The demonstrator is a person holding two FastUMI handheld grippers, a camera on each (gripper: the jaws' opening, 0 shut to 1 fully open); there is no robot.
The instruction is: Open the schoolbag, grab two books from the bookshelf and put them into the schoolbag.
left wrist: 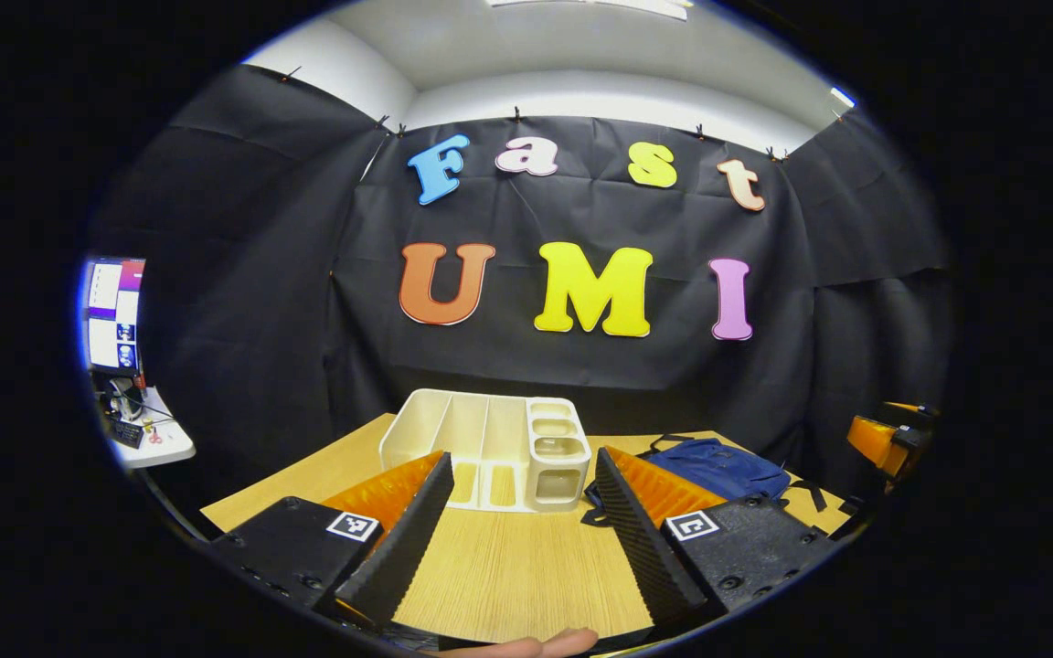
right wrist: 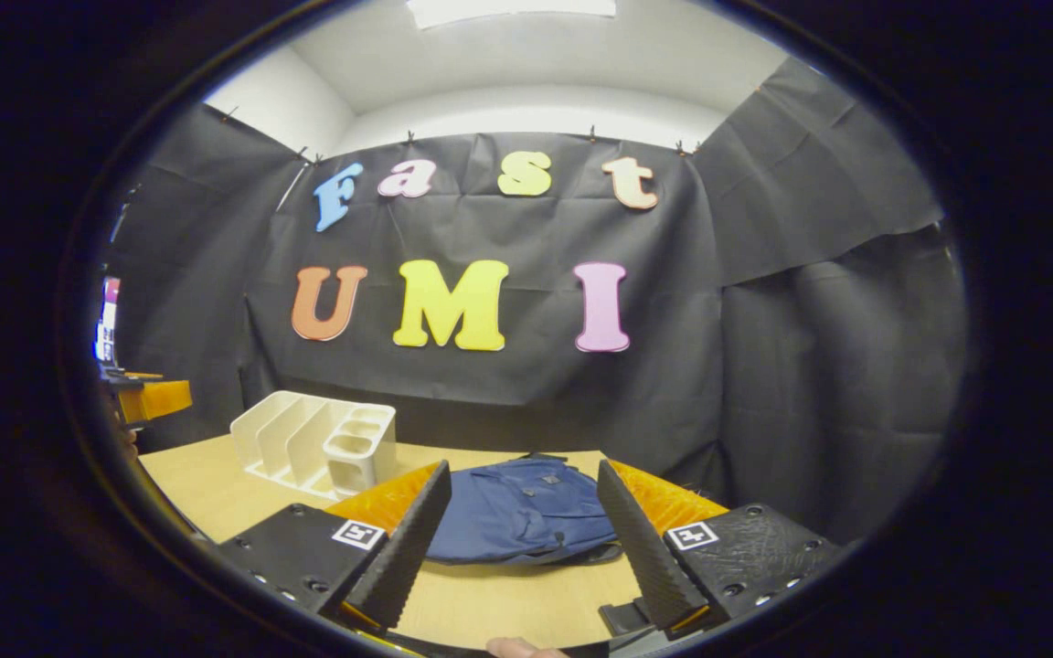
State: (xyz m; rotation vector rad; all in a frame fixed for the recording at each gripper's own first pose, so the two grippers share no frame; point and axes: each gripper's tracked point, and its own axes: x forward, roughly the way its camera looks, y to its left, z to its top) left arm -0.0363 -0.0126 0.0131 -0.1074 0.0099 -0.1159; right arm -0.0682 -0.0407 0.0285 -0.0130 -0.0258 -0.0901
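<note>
i see the bag (right wrist: 526, 512) lying flat on the desk (left wrist: 508, 567) toward its back right corner, closed as far as i can tell. the shelf (left wrist: 490, 448) stands near the back edge, left of the bag and apart from it; its slots look bare. my left gripper (left wrist: 519, 512) hangs above the desk facing the shelf, fingers spread, holding nothing. my right gripper (right wrist: 523, 525) faces the bag, fingers spread too, pinching nothing. a monitor (left wrist: 113, 313) sits far left.
</note>
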